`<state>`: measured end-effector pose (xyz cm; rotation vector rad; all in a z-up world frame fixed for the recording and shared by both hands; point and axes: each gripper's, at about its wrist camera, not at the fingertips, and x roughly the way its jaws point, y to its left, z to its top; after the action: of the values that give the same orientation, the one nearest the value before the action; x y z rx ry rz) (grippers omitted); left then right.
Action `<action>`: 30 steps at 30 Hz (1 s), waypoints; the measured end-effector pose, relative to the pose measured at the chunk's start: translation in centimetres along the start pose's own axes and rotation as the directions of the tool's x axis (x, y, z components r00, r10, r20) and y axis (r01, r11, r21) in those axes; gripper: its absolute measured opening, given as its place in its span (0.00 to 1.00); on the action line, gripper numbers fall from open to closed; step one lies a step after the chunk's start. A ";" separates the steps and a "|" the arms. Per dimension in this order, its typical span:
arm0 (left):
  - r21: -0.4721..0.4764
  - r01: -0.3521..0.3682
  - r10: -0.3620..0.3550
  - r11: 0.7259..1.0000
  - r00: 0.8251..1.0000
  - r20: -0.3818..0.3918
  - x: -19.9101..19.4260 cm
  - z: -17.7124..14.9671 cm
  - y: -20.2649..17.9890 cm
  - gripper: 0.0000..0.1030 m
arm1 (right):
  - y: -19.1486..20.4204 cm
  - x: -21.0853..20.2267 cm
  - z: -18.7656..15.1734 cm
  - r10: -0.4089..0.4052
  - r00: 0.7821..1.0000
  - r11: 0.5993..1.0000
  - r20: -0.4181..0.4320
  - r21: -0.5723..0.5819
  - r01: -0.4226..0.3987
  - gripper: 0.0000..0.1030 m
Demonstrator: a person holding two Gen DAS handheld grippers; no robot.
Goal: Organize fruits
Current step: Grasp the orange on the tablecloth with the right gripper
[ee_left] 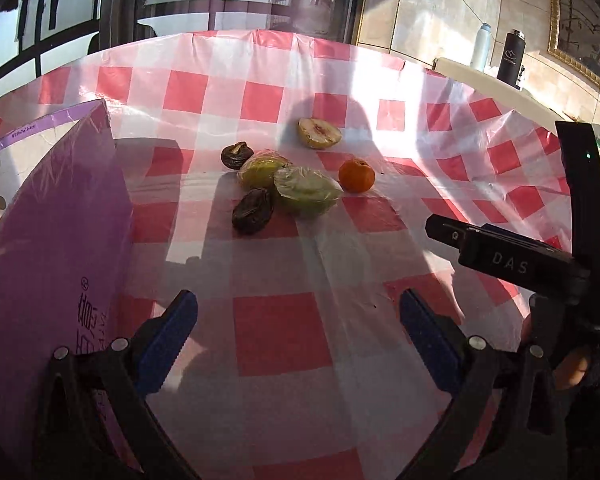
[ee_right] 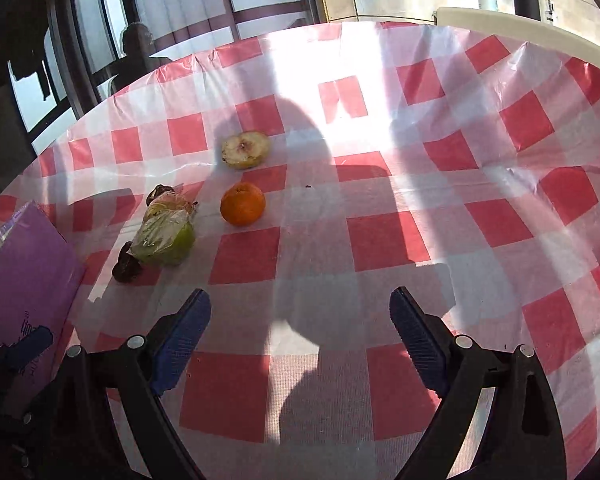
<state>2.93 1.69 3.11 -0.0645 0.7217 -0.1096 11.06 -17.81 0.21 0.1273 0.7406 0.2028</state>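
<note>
Fruits lie grouped on a red-and-white checked tablecloth (ee_left: 284, 332). A small orange (ee_left: 356, 175) (ee_right: 243, 203) sits at the right of the group. A halved pale fruit (ee_left: 319, 133) (ee_right: 246, 149) lies behind it, cut face up. Two green fruits wrapped in plastic (ee_left: 307, 191) (ee_left: 261, 169) (ee_right: 164, 236) lie together, with two dark shrivelled fruits (ee_left: 253, 210) (ee_left: 236, 155) (ee_right: 126, 264) beside them. My left gripper (ee_left: 298, 344) is open and empty, well short of the fruits. My right gripper (ee_right: 300, 340) is open and empty, near the table's front.
A purple cardboard box (ee_left: 52, 240) (ee_right: 24, 272) stands open at the left of the table. A white bottle (ee_left: 481, 46) and a black bottle (ee_left: 512, 60) stand on a ledge behind the table. The right gripper's body (ee_left: 516, 264) shows at the right in the left wrist view.
</note>
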 end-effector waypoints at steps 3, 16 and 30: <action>-0.010 0.011 -0.012 1.000 0.995 -0.098 1.7 -0.1 0.1 0.98 | 1.0 2.3 1.4 0.000 0.999 0.998 -0.046 -0.059 -0.003 0.85; -0.071 0.084 -0.092 0.994 0.989 -0.119 2.3 -0.1 1.2 0.98 | 4.5 9.7 6.3 0.001 0.989 0.978 -0.149 -0.204 -0.032 0.65; -0.115 0.076 -0.090 0.990 0.988 -0.122 2.6 0.1 1.9 0.98 | 2.5 4.5 2.8 0.089 0.994 0.995 -0.056 -0.030 -0.090 0.40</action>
<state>5.04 3.29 1.28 -0.1946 0.8517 -0.1552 15.87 -14.45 -0.17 0.1249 0.7863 0.3045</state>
